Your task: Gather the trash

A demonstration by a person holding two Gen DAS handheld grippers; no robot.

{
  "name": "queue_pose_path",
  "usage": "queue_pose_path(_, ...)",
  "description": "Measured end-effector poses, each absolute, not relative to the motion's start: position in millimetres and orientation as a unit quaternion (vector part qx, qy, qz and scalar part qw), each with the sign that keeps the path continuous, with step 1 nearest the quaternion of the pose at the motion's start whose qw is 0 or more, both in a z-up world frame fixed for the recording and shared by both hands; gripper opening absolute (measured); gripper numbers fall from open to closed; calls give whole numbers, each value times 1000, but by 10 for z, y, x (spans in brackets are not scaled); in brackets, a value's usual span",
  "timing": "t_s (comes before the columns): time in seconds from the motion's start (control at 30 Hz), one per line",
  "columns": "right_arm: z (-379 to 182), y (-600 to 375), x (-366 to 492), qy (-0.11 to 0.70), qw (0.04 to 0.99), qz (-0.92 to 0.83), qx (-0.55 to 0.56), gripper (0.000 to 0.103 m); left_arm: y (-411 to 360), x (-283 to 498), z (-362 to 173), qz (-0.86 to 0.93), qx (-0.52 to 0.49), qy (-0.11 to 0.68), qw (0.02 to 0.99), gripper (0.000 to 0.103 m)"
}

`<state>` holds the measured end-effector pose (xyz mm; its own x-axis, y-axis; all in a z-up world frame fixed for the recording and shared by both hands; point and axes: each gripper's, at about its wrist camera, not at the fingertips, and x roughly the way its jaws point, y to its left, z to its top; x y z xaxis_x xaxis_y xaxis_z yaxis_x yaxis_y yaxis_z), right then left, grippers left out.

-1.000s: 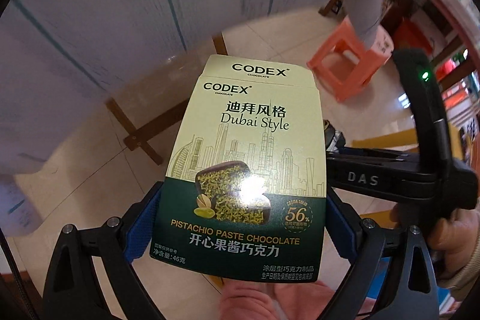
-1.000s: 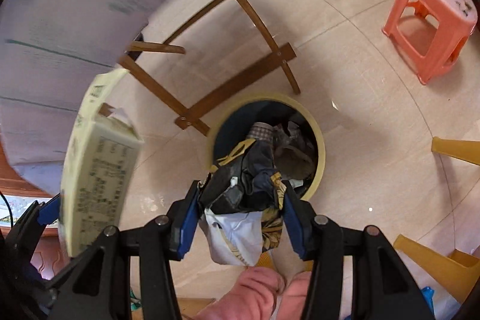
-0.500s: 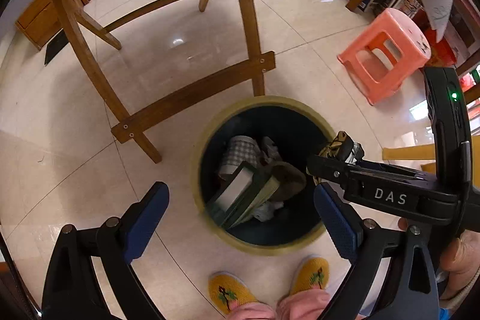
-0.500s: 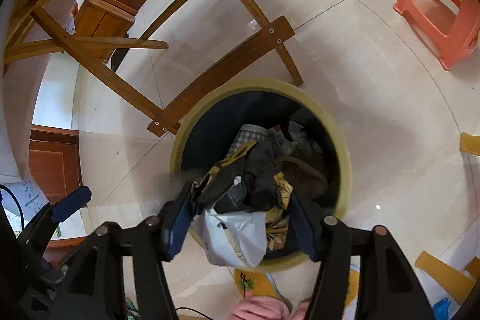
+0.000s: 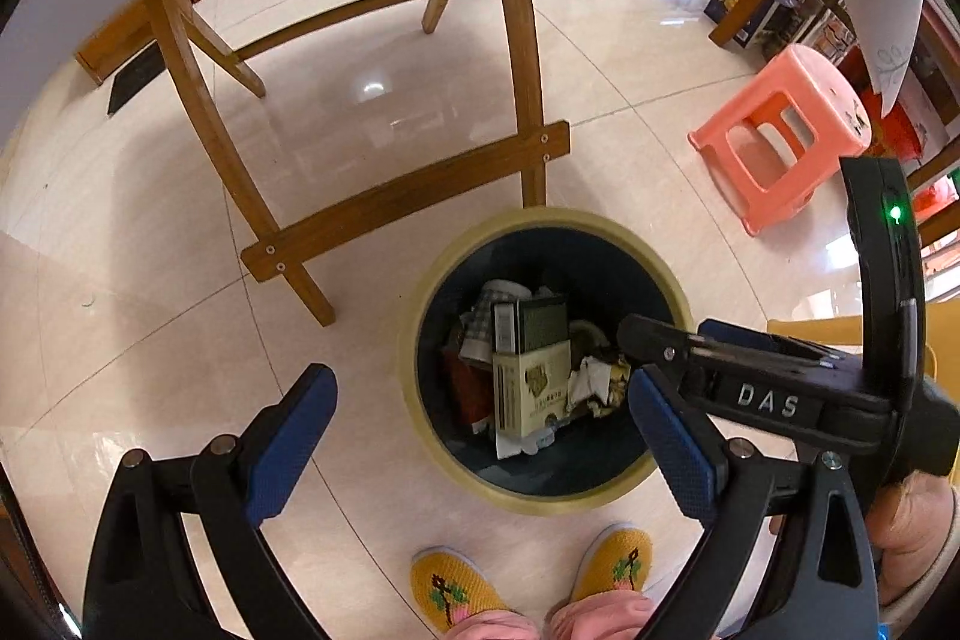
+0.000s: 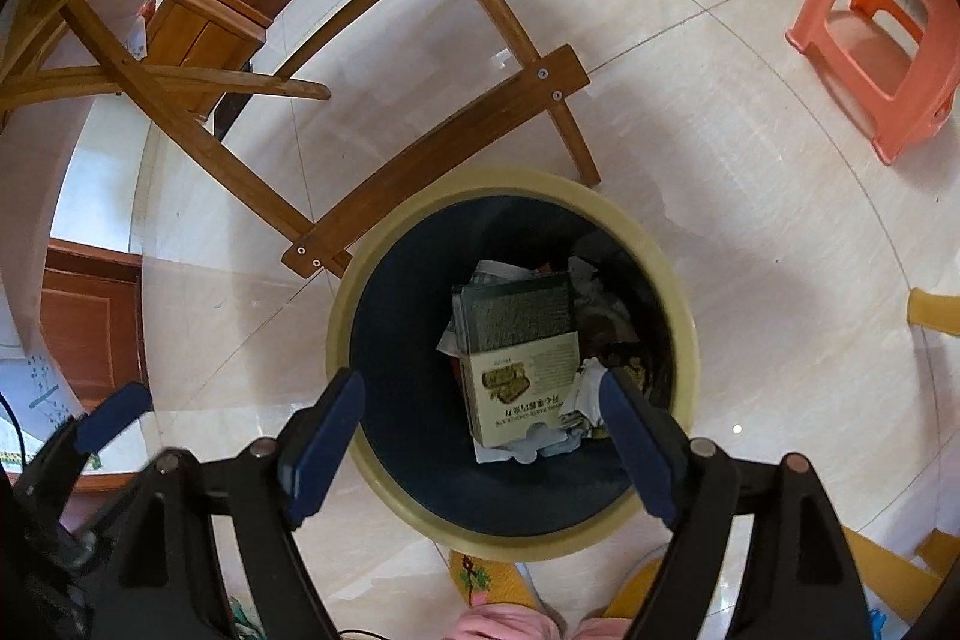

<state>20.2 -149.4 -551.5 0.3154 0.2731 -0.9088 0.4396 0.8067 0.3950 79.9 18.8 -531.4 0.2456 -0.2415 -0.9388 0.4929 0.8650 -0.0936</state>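
The chocolate box (image 6: 521,361) lies in the trash bin (image 6: 360,280), on top of the other trash, with its long side running from 12 to 6 o'clock. It is pale green and dark green. It sits right between the spread, empty fingers of the right gripper (image 6: 480,451). The left gripper (image 5: 480,439), also wide open and empty, hangs above the bin too.

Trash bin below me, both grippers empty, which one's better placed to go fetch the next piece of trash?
Neither clearly. The left gripper and right gripper both hover with jaws open and empty over the bin, where the chocolate box already lies. No loose trash shows on the floor in either view.
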Motion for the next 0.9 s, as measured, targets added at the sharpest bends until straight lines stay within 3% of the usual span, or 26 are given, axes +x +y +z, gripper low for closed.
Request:
queue_pose_path(0.27, -5027, -1502, 160, 575, 773, -56, 261, 81, 185, 769, -4925, -226, 100, 564, 788, 97)
queue_pose_path(0.9, -3092, -1379, -241, 573, 795, -59, 189, 81, 541, 301, -2922, -162, 63, 564, 808, 97)
